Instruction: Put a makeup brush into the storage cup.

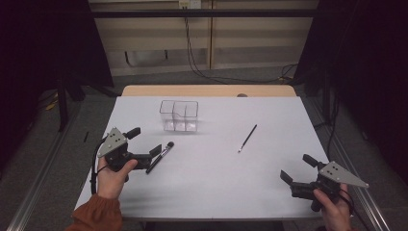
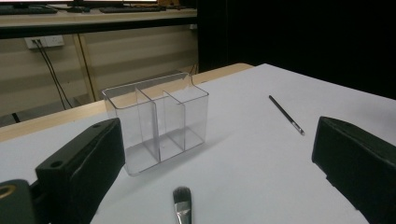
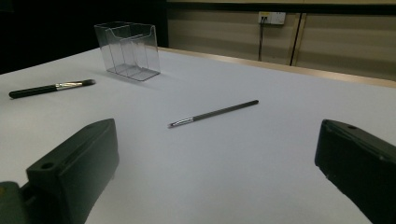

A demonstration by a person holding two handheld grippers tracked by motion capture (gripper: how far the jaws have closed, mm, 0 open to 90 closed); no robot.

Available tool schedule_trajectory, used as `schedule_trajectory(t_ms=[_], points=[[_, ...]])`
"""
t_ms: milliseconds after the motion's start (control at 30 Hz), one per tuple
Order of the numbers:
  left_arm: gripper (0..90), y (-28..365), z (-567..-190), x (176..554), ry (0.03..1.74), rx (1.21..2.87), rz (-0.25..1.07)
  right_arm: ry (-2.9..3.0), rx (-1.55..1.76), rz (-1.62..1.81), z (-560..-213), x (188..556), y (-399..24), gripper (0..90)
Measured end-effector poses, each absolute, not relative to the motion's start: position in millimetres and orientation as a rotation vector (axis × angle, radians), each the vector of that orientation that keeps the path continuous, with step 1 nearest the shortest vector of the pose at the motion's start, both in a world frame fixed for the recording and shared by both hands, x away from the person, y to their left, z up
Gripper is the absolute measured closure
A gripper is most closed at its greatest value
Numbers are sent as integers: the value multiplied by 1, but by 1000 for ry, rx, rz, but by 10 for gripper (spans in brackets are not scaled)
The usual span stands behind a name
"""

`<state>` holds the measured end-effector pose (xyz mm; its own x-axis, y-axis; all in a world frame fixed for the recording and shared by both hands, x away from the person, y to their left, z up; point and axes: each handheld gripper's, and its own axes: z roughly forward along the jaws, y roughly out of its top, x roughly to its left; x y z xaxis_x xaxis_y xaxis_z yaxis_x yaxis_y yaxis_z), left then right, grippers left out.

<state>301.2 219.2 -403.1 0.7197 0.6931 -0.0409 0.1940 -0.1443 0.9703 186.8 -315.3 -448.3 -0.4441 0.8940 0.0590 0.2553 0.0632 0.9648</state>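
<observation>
A: Where's the left gripper rn?

B: Near-left part of the white table, held in the person's left hand. Jaws spread wide, nothing betw. them. The flat black-handled makeup brush with dark bristles lies just beside its lower jaw, maybe touching; can't tell from the high view. In the left gripper view the bristle end sits betw. the two jaws, low in the frame.

A: And the right gripper?

B: Near-right corner, in the right hand. Jaws also wide apart, holding nothing. It's well apart from everything else.

A: What else is on the table?

B: A clear plastic organiser box w/ three compartments, upright, toward the far-left centre, beyond the flat brush. A thin black liner brush with a silver ferrule lies right of centre, angled, ferrule end nearer the person. In the right gripper view it lies straight ahead, betw. the jaws but farther off, w/ the organiser and flat brush off to the left.
</observation>
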Motion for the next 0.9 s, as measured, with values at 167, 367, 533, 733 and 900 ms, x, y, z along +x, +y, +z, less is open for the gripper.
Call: schedule_trajectory(t_ms=[167,367,533,733,900], points=[[26,215,-400,306,717,1691,507,1778,1138,1400,-449,187,-315,0],[27,209,-394,315,695,1687,485,1780,1136,1401,-449,188,-314,0],[27,205,-393,323,703,1690,480,1776,1148,1407,-449,188,-314,0],[26,200,-392,336,716,1707,461,1780,1140,1403,-449,189,-314,0],[26,197,-395,342,723,1721,462,1786,1137,1405,-449,189,-313,0]])
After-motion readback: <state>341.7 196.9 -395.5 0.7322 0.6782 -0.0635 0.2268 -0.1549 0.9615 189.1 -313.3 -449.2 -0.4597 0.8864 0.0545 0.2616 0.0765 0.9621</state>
